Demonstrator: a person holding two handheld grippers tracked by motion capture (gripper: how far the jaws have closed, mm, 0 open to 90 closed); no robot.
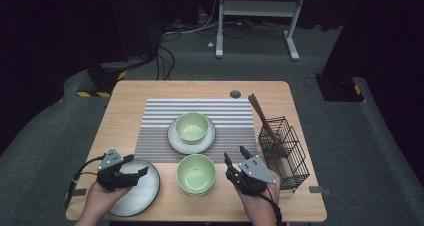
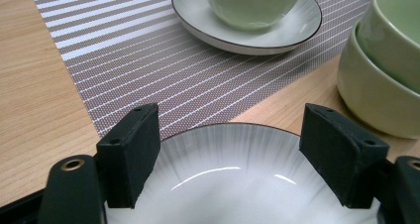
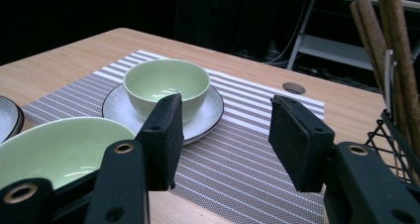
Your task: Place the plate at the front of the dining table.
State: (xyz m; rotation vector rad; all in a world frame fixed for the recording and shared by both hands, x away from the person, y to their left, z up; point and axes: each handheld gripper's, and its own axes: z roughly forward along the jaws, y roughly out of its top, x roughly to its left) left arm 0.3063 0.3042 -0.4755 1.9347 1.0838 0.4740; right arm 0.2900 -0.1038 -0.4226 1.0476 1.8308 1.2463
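Two stacked bowls (image 1: 196,173) between tools (basket (image 1: 284,153) right)

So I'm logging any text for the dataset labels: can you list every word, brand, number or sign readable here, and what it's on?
None: no words, brands, numbers or signs can be read in any view.
The green bowls, the plates, the striped placemat and the wire basket are plain.
The yellow-and-black hazard stripes on the floor gear are a pattern, with no lettering.
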